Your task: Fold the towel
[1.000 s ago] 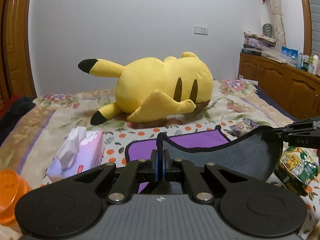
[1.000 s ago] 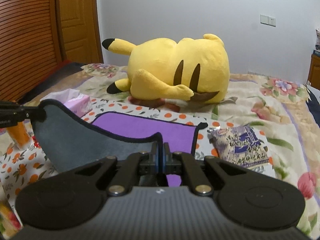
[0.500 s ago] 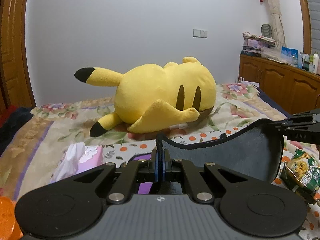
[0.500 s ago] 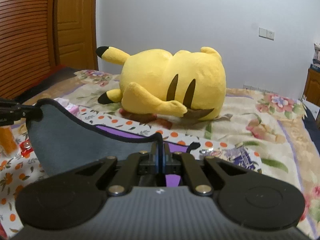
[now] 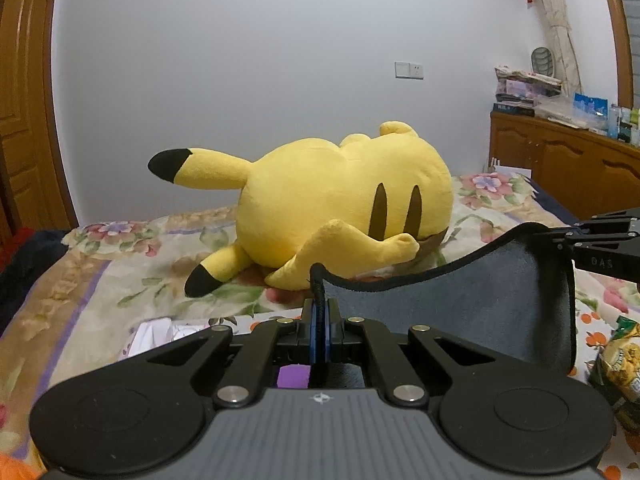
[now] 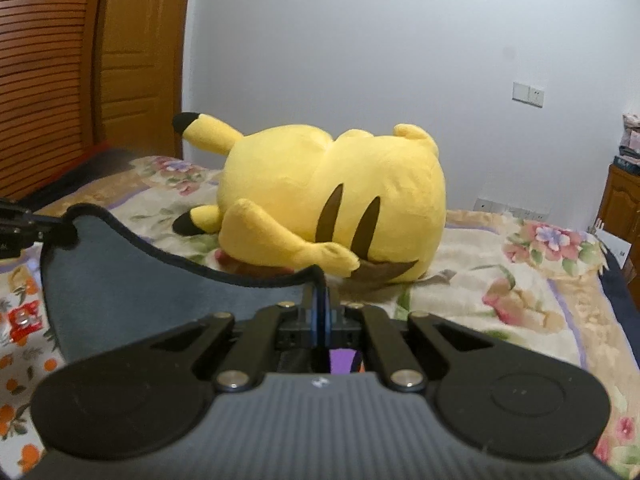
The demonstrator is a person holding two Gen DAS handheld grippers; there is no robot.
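Observation:
The towel (image 5: 460,312) is grey on the side facing me, purple on the other, with a black hem. It hangs lifted between the two grippers above the bed. My left gripper (image 5: 319,316) is shut on one top corner. My right gripper (image 6: 320,312) is shut on the other top corner; it also shows at the right edge of the left wrist view (image 5: 600,248). In the right wrist view the towel (image 6: 140,288) sags to the left toward the left gripper (image 6: 24,228). A sliver of purple (image 6: 340,360) shows below the jaws.
A big yellow plush (image 5: 344,212) lies on the floral bedspread (image 5: 120,260) behind the towel. A tissue box (image 5: 160,332) sits low left, a snack bag (image 5: 616,360) low right. A wooden cabinet (image 5: 568,168) stands at the right, a wooden door (image 6: 120,60) at the left.
Both grippers have risen with the towel's corners. The towel has come up off the bed and now hides the purple part that lay flat.

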